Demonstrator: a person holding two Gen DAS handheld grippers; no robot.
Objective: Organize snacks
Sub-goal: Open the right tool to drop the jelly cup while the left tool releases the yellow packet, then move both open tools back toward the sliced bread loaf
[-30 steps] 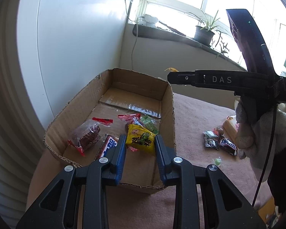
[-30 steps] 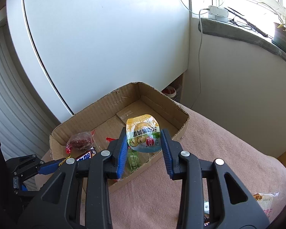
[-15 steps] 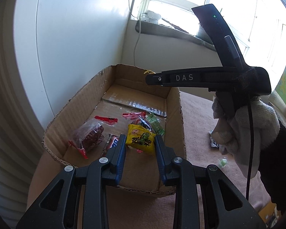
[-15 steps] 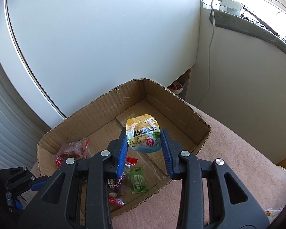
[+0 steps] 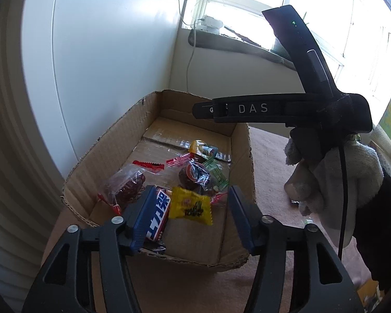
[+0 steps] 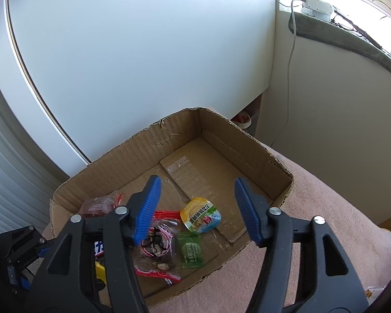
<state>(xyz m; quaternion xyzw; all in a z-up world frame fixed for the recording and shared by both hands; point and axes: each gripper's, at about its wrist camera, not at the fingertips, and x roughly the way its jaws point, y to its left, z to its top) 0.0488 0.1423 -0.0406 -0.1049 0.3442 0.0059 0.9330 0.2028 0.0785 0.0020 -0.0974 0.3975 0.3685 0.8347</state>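
Note:
A shallow cardboard box [image 5: 109, 151] [image 6: 221, 130] holds several snacks. My left gripper [image 5: 189, 203] is open above the box's near end; a yellow packet [image 5: 190, 206] lies in the box between its fingers, beside a blue bar [image 5: 156, 216]. My right gripper [image 6: 196, 198] is open over the box; a yellow-and-green pouch [image 6: 200, 215] lies on the box floor below it, also in the left wrist view [image 5: 202, 147]. A green packet [image 6: 190, 250] and a clear red-edged bag [image 6: 156, 245] lie near it. A dark snack bag [image 5: 125, 185] lies at the box's left.
The box sits on a pink cloth-covered surface [image 5: 271, 161] [image 6: 325, 208]. A white wall panel [image 6: 143, 52] stands right behind the box. The right gripper's body and the gloved hand [image 5: 333, 180] hang over the cloth at the right. A window sill [image 5: 237, 44] is behind.
Both grippers opened. The yellow packet dropped from the left gripper into the box, and the yellow-and-green pouch dropped from the right gripper onto the box floor. The right gripper moved further over the box.

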